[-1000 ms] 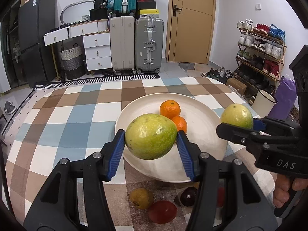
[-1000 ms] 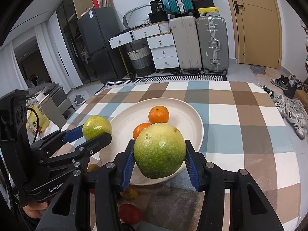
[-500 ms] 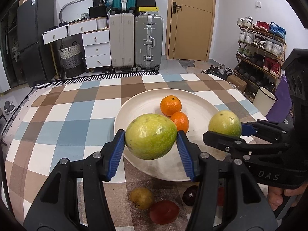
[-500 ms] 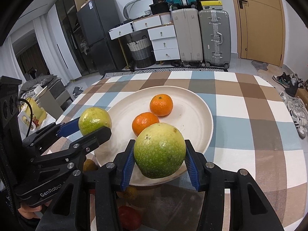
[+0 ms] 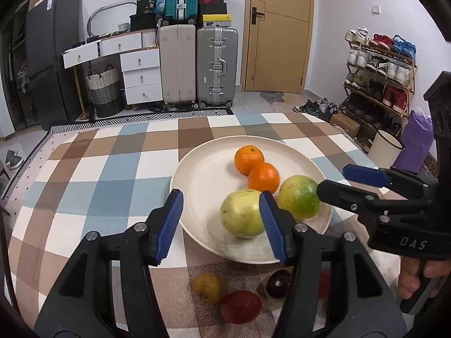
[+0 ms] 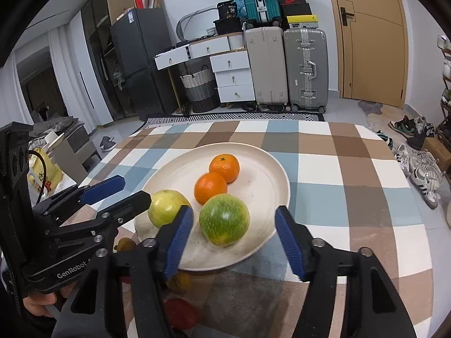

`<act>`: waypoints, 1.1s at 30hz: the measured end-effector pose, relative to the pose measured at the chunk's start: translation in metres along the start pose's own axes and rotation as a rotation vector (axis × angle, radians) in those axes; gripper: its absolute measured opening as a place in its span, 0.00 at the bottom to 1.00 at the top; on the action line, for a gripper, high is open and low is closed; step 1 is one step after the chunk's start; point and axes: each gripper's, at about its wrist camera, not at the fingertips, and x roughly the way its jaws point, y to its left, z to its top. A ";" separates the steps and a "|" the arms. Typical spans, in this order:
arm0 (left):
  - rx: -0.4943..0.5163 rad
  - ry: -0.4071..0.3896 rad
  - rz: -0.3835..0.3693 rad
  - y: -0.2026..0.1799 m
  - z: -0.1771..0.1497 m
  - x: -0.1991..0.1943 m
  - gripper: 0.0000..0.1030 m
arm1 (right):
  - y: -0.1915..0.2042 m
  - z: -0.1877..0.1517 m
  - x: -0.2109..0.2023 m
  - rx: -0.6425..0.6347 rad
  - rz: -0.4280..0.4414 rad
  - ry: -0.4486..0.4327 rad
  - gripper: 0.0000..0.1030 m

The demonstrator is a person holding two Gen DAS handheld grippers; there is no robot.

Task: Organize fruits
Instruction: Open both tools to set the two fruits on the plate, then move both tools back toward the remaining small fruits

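Note:
A cream plate (image 5: 203, 174) (image 6: 267, 180) sits on the checked tablecloth. It holds two oranges (image 5: 263, 177) (image 6: 210, 188), a pale yellow-green fruit (image 5: 242, 217) (image 6: 165, 208) and a greener fruit (image 5: 298, 197) (image 6: 224, 219). My left gripper (image 5: 221, 224) is open above the plate's near edge, with the pale fruit by its right finger. My right gripper (image 6: 234, 242) is open, with the greener fruit lying free between its fingers. Each gripper shows in the other's view: the right (image 5: 349, 181) and the left (image 6: 124, 190).
Loose fruits lie on the cloth in front of the plate: a yellow one (image 5: 210, 288), a red one (image 5: 241, 307) and a dark one (image 5: 278, 280). The table's edge is close on the right. Suitcases, drawers and a shoe rack stand beyond the table.
Both grippers have opened and let go of their green fruits, which now lie on the plate by the oranges. Both grippers had moved in over the plate.

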 end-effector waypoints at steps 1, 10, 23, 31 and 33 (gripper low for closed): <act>0.001 -0.001 -0.001 0.000 0.000 -0.001 0.63 | -0.001 -0.001 -0.003 0.000 -0.007 -0.007 0.68; -0.013 -0.023 0.019 0.010 -0.006 -0.031 0.99 | -0.011 -0.004 -0.022 0.030 -0.019 -0.025 0.99; -0.030 -0.024 0.024 0.032 -0.034 -0.073 0.99 | -0.001 -0.020 -0.029 -0.016 -0.004 0.024 0.99; 0.001 0.007 0.012 0.026 -0.049 -0.076 0.99 | 0.011 -0.032 -0.034 -0.060 -0.030 0.057 0.99; 0.004 0.017 0.002 0.024 -0.049 -0.074 0.99 | 0.014 -0.036 -0.036 -0.070 -0.022 0.071 0.99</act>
